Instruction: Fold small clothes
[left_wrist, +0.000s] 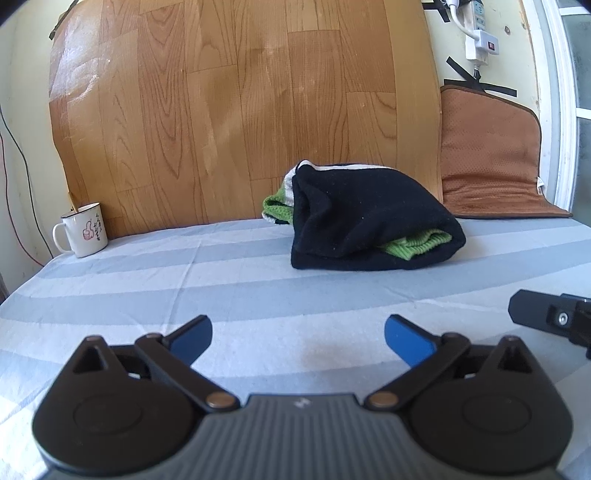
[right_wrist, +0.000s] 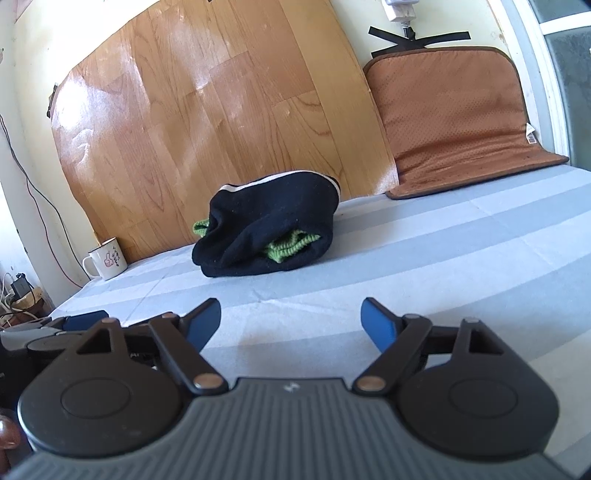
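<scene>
Folded black clothing (left_wrist: 373, 218) with green knit showing at its edges is seen resting on the striped sheet (left_wrist: 221, 280) near the wooden board (left_wrist: 240, 110). Both the left gripper (left_wrist: 297, 338) and right gripper (right_wrist: 291, 323) are held spread wide and empty, well short of it.

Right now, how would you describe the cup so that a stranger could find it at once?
Look along the wood-grain board that leans on the wall behind the striped sheet. At the board's lower left corner, on the sheet, stands a white enamel mug. It is the only hard vessel there, with a red thumbs-up drawing, far left of the black folded garment.
</scene>
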